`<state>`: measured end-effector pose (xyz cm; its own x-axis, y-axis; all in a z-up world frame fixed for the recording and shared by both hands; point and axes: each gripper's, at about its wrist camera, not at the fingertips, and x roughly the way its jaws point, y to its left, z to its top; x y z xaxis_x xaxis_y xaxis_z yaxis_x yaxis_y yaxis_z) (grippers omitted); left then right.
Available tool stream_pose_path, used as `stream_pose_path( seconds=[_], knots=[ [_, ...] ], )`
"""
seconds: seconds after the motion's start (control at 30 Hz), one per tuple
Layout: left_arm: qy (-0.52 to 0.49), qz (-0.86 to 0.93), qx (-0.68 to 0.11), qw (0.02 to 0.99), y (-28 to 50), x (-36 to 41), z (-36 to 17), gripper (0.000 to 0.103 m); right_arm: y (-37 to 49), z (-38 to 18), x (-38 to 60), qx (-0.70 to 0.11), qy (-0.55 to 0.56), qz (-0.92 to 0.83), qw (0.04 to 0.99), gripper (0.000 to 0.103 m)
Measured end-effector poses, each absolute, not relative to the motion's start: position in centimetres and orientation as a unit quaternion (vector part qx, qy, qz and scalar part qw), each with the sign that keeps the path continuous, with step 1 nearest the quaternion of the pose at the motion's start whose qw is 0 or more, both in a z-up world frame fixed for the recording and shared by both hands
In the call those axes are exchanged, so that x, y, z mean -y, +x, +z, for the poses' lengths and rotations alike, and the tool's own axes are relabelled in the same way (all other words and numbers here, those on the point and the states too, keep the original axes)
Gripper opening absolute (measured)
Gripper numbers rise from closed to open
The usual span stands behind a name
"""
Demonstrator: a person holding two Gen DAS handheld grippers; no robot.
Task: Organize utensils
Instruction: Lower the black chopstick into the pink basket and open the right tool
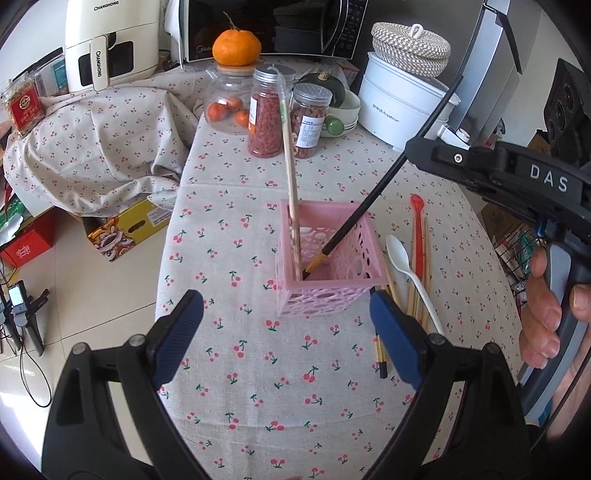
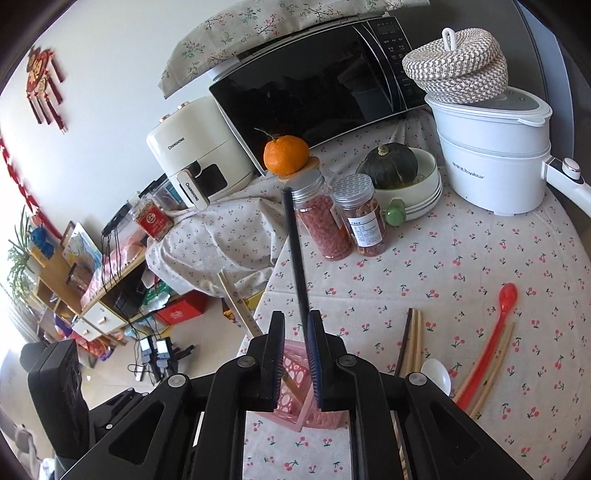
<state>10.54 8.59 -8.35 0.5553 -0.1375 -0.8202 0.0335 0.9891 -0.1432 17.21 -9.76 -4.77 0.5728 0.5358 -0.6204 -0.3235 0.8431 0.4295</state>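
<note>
A pink lattice holder stands on the cherry-print tablecloth, seen from above in the right wrist view. A wooden chopstick leans inside it. A black chopstick with a gold band rests with its tip in the holder; it runs up between my right gripper's fingers, which stand slightly apart beside the stick. My left gripper is open and empty, in front of the holder. A white spoon, a red spoon and several chopsticks lie right of the holder.
Two spice jars, a glass jar with an orange on its lid, a bowl with a green squash, a white cooker, a microwave and an air fryer stand behind. The table edge drops to the floor at left.
</note>
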Motion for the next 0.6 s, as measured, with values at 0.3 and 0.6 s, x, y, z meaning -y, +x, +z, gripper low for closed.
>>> stream_pose_path(
  seconds=[0.3, 0.6],
  knots=[
    [-0.061, -0.066, -0.471, 0.877, 10.5, -7.4, -8.3, 0.091, 14.6, -1.9, 12.9, -0.362, 0.135, 0.244, 0.889, 0.054],
    [-0.062, -0.085, -0.483, 0.869, 10.5, -5.6, -9.0, 0.091, 13.2, -2.7, 17.7, -0.380, 0.105, 0.182, 0.901, 0.068]
  ],
)
